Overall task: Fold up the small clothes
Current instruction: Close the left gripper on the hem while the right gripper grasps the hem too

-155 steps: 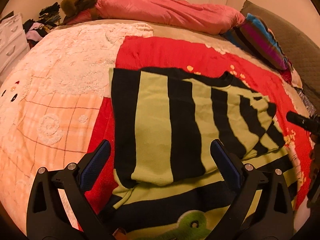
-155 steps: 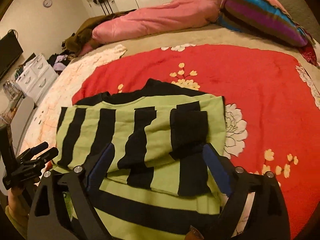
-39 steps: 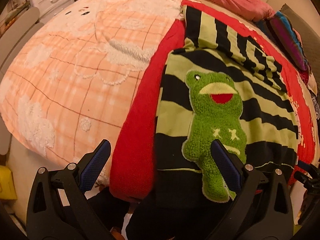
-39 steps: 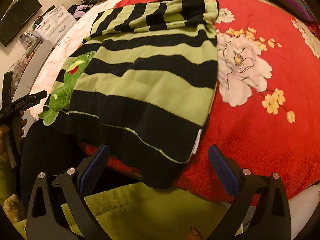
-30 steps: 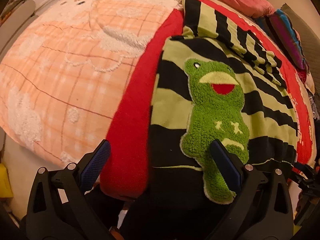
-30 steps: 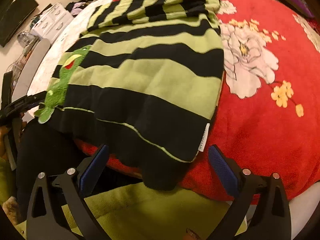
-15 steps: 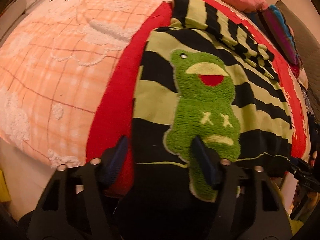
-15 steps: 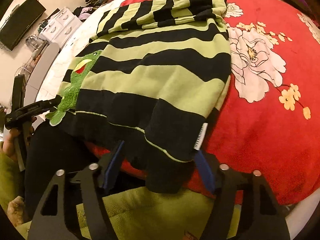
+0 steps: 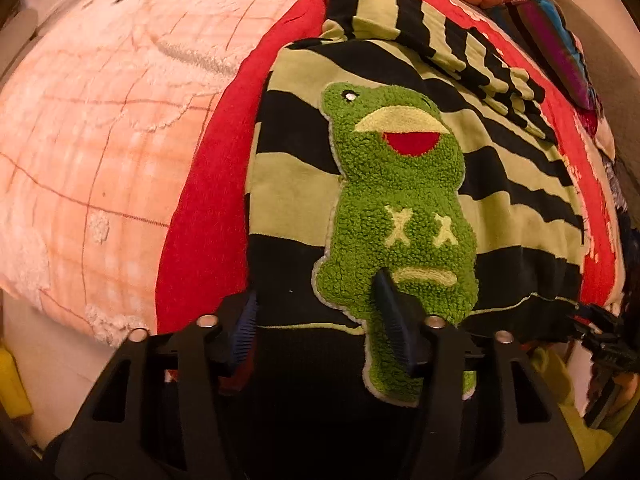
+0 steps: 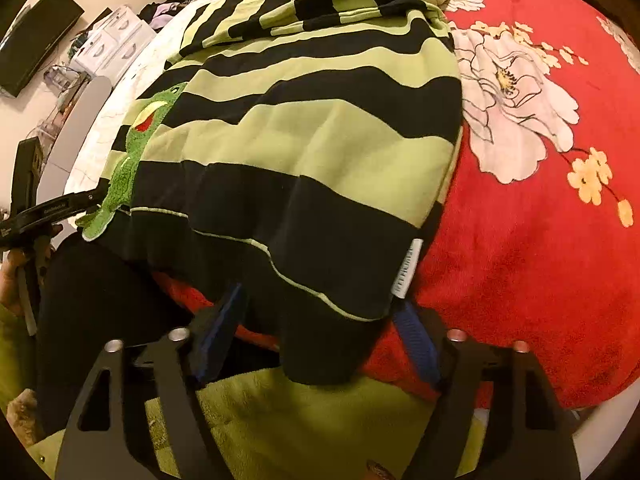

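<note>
Striped sweater (image 9: 404, 184), frog patch up, on red bedspread (image 10: 532, 216); hem overhanging bed edge. Left gripper (image 9: 316, 312): jaws closing across hem corner. Right gripper (image 10: 316, 324): jaws half-spread, easing wider, hem between; pad contact unclear. Recommended: bite both layers evenly before lifting.

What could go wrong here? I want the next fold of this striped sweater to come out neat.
The left gripper, jaws closing, straddles the sweater hem with one finger on the frog patch; that thick patch could slip or bunch. The right gripper, jaws opening, is at the far hem corner by the label; its hold may be loose. The sleeves folded on top could slide.
</note>
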The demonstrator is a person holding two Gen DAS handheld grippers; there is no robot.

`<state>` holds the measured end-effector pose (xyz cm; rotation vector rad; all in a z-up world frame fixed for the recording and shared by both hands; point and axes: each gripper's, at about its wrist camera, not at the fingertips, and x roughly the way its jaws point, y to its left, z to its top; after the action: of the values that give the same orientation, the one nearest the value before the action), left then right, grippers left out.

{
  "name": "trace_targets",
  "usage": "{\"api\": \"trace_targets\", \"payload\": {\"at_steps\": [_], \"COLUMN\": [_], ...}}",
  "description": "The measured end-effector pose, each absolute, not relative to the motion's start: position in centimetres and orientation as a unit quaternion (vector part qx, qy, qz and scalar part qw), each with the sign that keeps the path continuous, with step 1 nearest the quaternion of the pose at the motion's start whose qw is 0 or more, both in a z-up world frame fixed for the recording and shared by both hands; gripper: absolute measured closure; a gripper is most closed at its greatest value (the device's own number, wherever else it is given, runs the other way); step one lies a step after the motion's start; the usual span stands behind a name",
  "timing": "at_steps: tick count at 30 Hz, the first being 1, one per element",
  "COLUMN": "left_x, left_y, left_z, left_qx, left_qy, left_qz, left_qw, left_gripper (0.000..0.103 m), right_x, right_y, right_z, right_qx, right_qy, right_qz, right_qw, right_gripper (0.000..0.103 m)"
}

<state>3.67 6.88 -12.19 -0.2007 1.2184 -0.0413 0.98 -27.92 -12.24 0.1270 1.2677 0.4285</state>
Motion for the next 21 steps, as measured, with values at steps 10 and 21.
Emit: {"api": "trace_targets", "payload": {"at_steps": [10, 21], "left_x": [3.1, 4.1], "left_y": [5.8, 6.3], "left_z": [-11.0, -6.2], "left_qx": [-0.057, -0.097], "left_qy": [0.547, 0.494], "left_qz": [-0.01, -0.021], "left_qw": [0.835, 0.863], "left_gripper": [0.097, 0.098], "right_x": [0.9, 3.3], "right_y": [-29.0, -31.2], "right_z": [-10.7, -6.3], "right_qx": [0.104, 0.201], "right_qy": [0.576, 0.521], "right_qz": [0.221, 0.267], "right_qw": [0.78, 0.786], "right_gripper": [0.076, 0.085]}}
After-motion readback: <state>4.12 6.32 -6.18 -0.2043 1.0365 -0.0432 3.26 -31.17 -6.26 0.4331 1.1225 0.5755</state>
